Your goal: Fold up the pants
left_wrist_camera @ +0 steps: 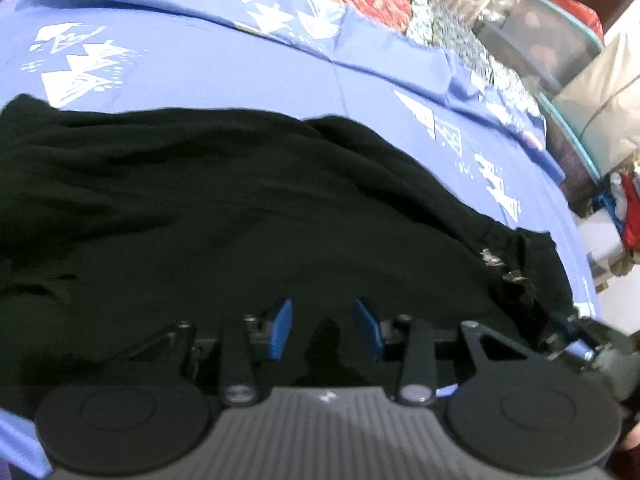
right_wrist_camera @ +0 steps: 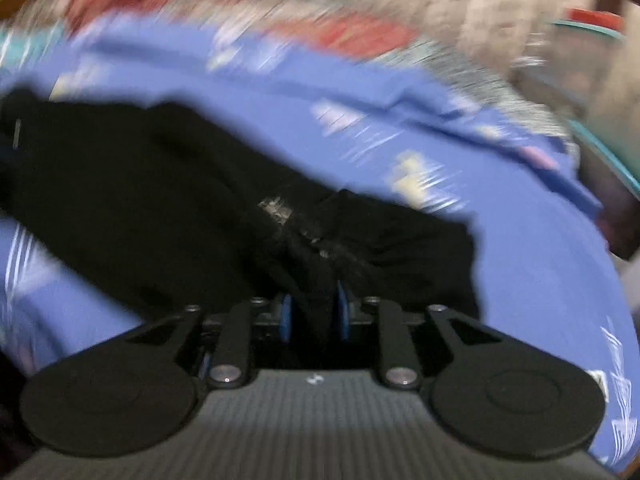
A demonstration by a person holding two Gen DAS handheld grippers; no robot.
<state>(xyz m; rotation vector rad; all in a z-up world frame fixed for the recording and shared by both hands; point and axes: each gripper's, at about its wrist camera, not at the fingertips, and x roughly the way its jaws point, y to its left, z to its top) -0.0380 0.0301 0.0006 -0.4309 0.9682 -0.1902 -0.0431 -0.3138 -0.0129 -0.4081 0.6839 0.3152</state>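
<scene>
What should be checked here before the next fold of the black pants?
1. Pants lie on the blue sheet: ok.
2. Pants smoothed flat: not ok, wrinkled, bunched at the waistband.
3. Left tool gripping cloth: cannot tell.
4. Right tool has cloth between its pads: ok; firm grip: cannot tell.
5. Right wrist view sharp: not ok, blurred.

Left gripper [left_wrist_camera: 324, 330]: angled downward — blue pads [left_wrist_camera: 280, 330] parted, dark cloth under the gap.
Right gripper [right_wrist_camera: 313, 316]: tilted down — pads [right_wrist_camera: 285, 318] narrowly apart, dark cloth bunched between them; view blurred.
</scene>
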